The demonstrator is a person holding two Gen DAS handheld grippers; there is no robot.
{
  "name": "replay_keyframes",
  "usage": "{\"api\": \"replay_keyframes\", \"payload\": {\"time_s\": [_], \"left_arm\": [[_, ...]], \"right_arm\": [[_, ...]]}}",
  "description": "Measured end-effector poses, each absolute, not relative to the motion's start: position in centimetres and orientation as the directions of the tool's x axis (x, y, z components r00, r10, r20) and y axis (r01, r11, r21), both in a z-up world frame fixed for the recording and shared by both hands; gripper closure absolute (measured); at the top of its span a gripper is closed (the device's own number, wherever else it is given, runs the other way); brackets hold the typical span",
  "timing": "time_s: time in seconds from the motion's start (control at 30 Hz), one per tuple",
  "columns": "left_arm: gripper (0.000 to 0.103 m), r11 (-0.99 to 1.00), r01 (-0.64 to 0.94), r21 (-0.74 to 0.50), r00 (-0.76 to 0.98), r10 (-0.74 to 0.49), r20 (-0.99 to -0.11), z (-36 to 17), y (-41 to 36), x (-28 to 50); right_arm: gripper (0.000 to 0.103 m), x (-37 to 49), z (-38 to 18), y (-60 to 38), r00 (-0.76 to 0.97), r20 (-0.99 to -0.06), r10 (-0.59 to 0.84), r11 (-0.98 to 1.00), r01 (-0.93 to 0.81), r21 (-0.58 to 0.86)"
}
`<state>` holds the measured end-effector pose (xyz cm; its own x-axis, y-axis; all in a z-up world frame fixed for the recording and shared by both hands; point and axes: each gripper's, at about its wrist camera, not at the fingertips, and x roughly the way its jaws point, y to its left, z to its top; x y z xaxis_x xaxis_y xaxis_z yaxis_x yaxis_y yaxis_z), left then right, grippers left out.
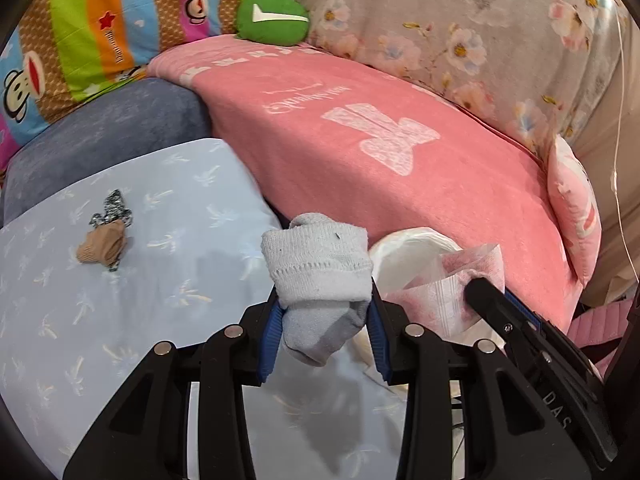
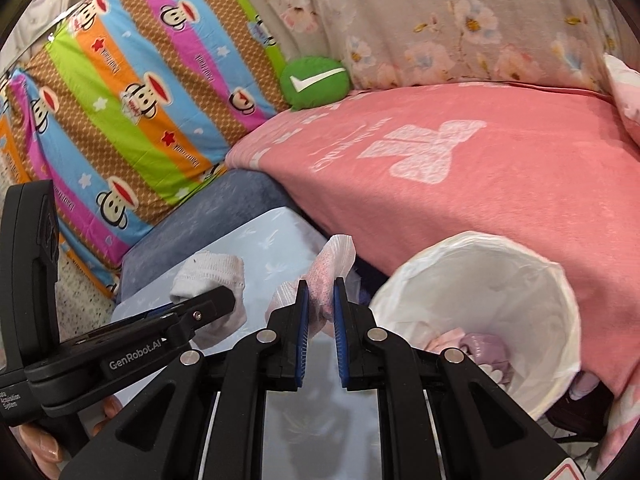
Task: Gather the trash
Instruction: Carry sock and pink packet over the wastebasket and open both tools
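Left gripper clamps grey sock; right gripper pinches pink tissue

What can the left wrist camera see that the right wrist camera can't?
Only the left wrist view shows the small tan and patterned bundle lying on the light blue cloth.

Only the right wrist view looks inside the white-lined bin, where pink and purple things lie.

Both show the left gripper clamping a grey sock, the right gripper clamping a pink tissue, and the green cushion.

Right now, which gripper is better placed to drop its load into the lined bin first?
Right. The right gripper, shut on the pink wrapper, sits beside the bin; the left gripper with the grey sock is farther.
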<state>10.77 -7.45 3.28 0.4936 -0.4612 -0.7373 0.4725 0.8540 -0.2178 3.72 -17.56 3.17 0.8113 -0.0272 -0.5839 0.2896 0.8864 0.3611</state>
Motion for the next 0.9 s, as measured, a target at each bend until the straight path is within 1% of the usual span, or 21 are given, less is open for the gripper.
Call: {"api": "replay_keyframes", "payload": {"time_s": [0.4, 0.73, 0.8, 0.83, 0.87, 0.9], "left_arm": [[0.066, 0.783, 0.595, -0.182, 0.441, -0.507, -0.741, 3.4, -13.8, 8.5], [0.065, 0.749, 0.641, -0.166, 0.411, -0.518, -0.750, 3.2, -16.8, 7.7], [0.063, 0.745, 0.645, -0.168, 0.404, -0.520, -0.753, 3.2, -17.1, 7.7], [0.061, 0.745, 0.645, -0.169, 0.402, -0.519, -0.754, 3.2, -17.3, 7.8], [0.053, 0.748, 0.642, -0.169, 0.404, -0.517, -0.755, 3.2, -17.3, 7.8], [0.049, 0.750, 0.640, -0.168, 0.410, -0.518, -0.750, 3.2, -17.3, 7.8]], "right_arm": [[0.090, 0.1, 2.4, -24.5, 0.811, -0.575, -0.111, 0.830, 0.394, 0.395], [0.090, -0.8, 1.7, -27.8, 0.803, -0.581, -0.135, 0.807, 0.429, 0.405], [0.090, -0.8, 1.7, -27.7, 0.802, -0.581, -0.136, 0.807, 0.430, 0.405], [0.090, -0.8, 1.6, -27.8, 0.802, -0.582, -0.136, 0.806, 0.431, 0.405], [0.090, -0.8, 1.6, -28.0, 0.801, -0.583, -0.137, 0.804, 0.433, 0.406], [0.089, -0.7, 1.6, -27.9, 0.800, -0.584, -0.137, 0.803, 0.434, 0.407]]}}
